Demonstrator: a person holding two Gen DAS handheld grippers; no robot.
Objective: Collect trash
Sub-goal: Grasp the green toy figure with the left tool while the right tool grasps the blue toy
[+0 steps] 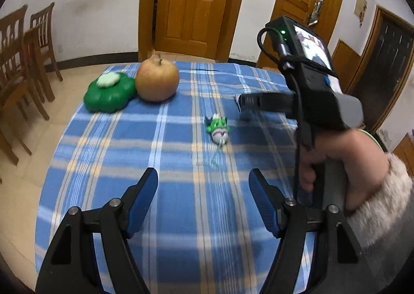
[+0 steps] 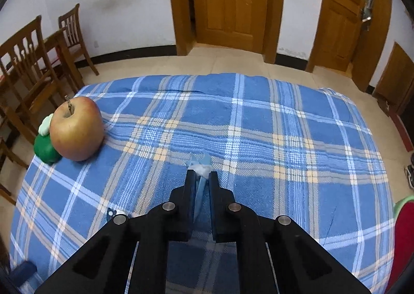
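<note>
Wrapper point(image 2: 201, 167): blue and white, crumpled, pinched between the right gripper point(image 2: 202, 174) fingers above the tablecloth point(image 2: 258, 123).
Green wrapper point(image 1: 219, 128): lies mid-cloth, writing unreadable.
Left gripper point(image 1: 203, 181): spread wide, holding nothing.

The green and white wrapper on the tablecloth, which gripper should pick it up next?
Left. The left gripper is open and empty with the wrapper just ahead, while the right gripper is already shut on a blue wrapper.
</note>
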